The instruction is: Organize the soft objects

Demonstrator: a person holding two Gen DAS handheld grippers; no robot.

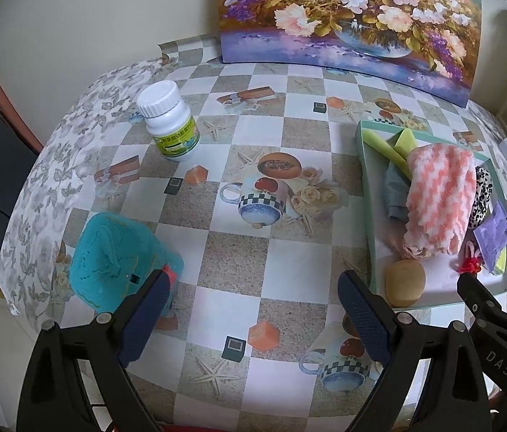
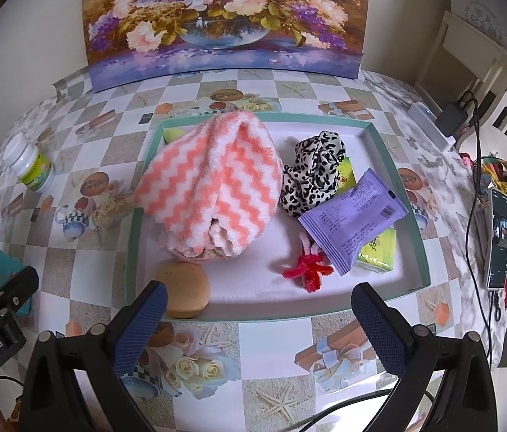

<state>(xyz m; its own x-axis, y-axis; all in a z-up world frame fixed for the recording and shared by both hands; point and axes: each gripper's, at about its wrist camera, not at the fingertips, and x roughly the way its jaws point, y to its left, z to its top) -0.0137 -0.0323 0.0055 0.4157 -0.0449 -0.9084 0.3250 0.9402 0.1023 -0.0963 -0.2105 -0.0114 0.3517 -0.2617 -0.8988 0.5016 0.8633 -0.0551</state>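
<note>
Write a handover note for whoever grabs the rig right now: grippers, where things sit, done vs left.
Left hand-held gripper: open, empty, over the tablecloth beside the teal cloth.
Right hand-held gripper: open, empty, at the near edge of the tray.
In the tray: pink-and-white zigzag towel, leopard-print scrunchie, purple packet, green tissue pack, red pipe-cleaner piece, tan round sponge ball; green foam pieces and a grey cloth at the far end.
Outside the tray: the teal cloth, and a white pill bottle, which is rigid.
Left: probably the teal cloth into the tray.
</note>
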